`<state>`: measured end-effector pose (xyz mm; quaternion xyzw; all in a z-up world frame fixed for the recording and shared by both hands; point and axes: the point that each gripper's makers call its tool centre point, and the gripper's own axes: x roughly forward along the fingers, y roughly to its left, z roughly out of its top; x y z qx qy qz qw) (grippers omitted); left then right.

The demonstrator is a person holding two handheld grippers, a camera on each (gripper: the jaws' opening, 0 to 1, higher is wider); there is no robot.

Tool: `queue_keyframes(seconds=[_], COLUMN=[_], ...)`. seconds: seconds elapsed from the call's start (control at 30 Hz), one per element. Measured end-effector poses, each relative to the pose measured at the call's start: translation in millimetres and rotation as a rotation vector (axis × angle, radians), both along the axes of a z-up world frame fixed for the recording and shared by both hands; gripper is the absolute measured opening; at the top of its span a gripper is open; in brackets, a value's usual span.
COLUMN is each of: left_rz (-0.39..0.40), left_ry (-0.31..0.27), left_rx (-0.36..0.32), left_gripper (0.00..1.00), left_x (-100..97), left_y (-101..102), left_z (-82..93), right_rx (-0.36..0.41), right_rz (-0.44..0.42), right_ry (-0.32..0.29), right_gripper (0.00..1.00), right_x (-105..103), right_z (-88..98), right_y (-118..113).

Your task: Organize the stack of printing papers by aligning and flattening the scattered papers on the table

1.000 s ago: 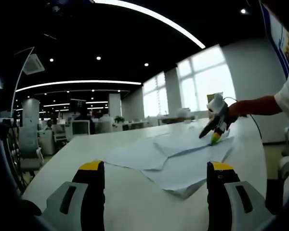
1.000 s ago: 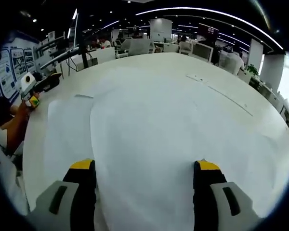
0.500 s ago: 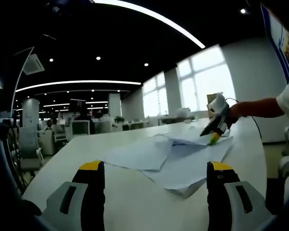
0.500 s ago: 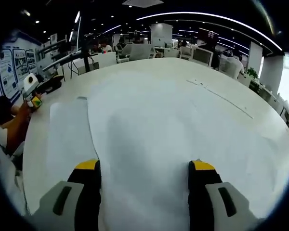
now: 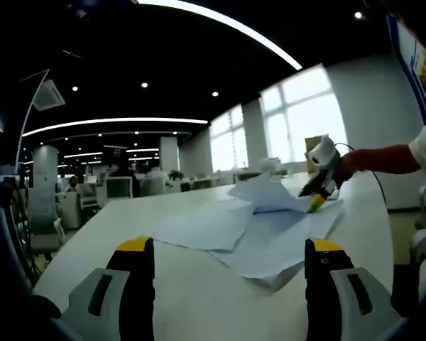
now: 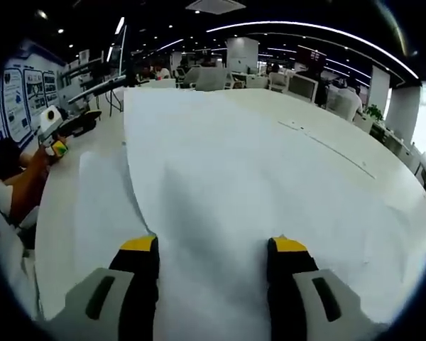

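My right hand-held gripper (image 5: 317, 204) pinches a raised paper sheet (image 6: 220, 185) at two o'clock; left hand-held gripper (image 5: 227, 249) spread (hovering over tabletop (image 5: 199, 291))

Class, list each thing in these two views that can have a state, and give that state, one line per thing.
Left gripper: open, holding nothing.
Right gripper: closing on a sheet; grip unclear.
Top sheet: lifted and crumpled at the right gripper.
Paper stack: scattered, edges misaligned.
Table: bearing the papers.

papers (image 5: 270, 234) white, faint blue cast; table (image 5: 192, 298) plain off-white. left gripper (image 5: 229, 266): grey body, black jaws, yellow tips. right gripper (image 6: 211, 266) same colours.
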<state>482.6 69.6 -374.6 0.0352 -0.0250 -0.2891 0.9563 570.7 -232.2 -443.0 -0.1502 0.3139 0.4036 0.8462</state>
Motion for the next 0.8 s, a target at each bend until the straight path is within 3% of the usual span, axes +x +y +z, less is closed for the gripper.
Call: queue_keyframes(seconds=[0.37, 0.63, 0.73, 0.8], left_rz=[-0.005, -0.005, -0.004, -0.005], left_ry=[0.004, 0.005, 0.005, 0.006], left_rx=[0.002, 0.000, -0.003, -0.004], left_gripper=[0.90, 0.90, 0.90, 0.89], left_x=[0.2, 0.3, 0.3, 0.5], left_y=[-0.9, -0.5, 0.1, 0.3], left_z=[0.1, 0.5, 0.8, 0.7], right_rx=[0.009, 0.009, 0.008, 0.004], right_rz=[0.022, 0.027, 0.016, 0.002], right_ry=[-0.008, -0.009, -0.013, -0.012], right_gripper=[0.48, 0.48, 0.53, 0.62], right_x=[-1.6, -0.6, 1.0, 3.5], right_z=[2.6, 3.6, 3.8, 2.8], right_y=[2.7, 3.5, 2.8, 1.0])
